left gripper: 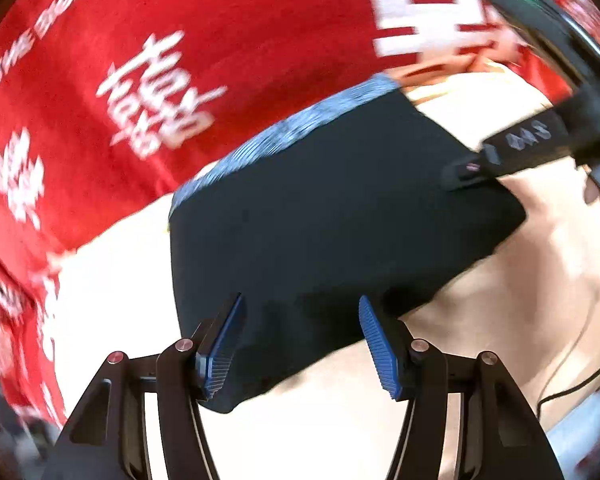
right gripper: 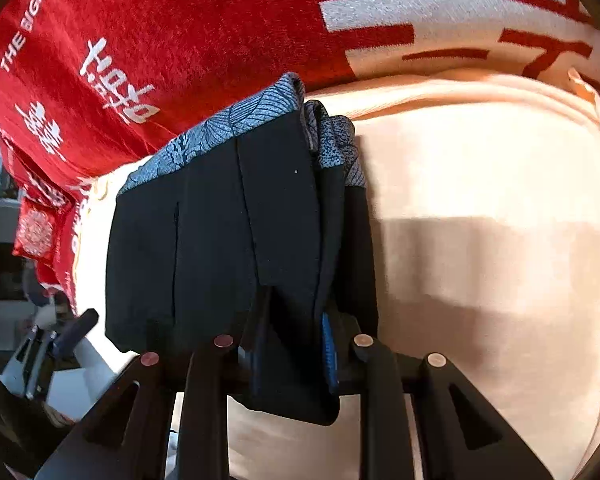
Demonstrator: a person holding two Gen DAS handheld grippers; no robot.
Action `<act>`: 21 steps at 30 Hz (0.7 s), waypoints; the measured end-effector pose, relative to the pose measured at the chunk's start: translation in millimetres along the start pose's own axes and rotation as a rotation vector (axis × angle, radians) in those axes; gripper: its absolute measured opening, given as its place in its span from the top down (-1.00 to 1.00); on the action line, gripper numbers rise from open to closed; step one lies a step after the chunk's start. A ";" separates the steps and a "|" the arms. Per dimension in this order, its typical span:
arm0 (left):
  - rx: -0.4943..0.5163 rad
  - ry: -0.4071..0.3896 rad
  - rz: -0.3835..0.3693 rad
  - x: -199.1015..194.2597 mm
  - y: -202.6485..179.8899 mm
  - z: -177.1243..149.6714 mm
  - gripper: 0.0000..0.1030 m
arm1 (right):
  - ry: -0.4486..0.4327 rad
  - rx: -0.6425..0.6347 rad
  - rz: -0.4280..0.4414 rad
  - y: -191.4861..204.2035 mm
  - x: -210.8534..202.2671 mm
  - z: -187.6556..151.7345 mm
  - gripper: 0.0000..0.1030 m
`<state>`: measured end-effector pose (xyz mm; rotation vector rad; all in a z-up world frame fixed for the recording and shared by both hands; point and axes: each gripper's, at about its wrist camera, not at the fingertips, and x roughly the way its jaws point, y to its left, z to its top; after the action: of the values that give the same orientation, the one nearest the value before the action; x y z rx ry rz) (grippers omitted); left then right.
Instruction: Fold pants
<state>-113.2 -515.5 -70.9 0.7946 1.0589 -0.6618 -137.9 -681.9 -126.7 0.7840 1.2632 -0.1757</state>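
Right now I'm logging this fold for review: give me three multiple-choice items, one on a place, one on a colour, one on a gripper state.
1. The folded pants lie on:
A. a peach sheet
B. bare wood
C. a tiled floor

2. The blanket behind the pants is:
A. green
B. red with white characters
C. plain grey

3. The right gripper is:
A. open, apart from the pants
B. shut on the pants
C. out of view

Answers:
1 A, peach sheet lies around them.
2 B, both views show it.
3 B, dark fabric sits pinched between its fingers.

Folded pants [left gripper: 320, 216] lie on sheet [left gripper: 500, 320], before blanket [left gripper: 180, 20].
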 end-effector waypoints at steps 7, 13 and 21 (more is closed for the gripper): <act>-0.244 0.088 -0.067 11.3 50.9 -7.4 -0.17 | -0.007 -0.017 -0.089 -0.9 -5.8 -16.6 0.05; -0.327 0.107 -0.079 25.4 81.6 -10.0 -0.17 | -0.004 0.037 -0.115 -8.1 -11.0 -24.3 -0.03; -0.400 0.119 -0.123 41.0 119.8 -3.3 -0.17 | -0.035 0.033 -0.230 4.2 -24.1 -29.3 -0.03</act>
<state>-5.2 -450.1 -80.8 0.4280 1.3061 -0.4870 -166.5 -667.9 -105.8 0.6596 1.3182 -0.3959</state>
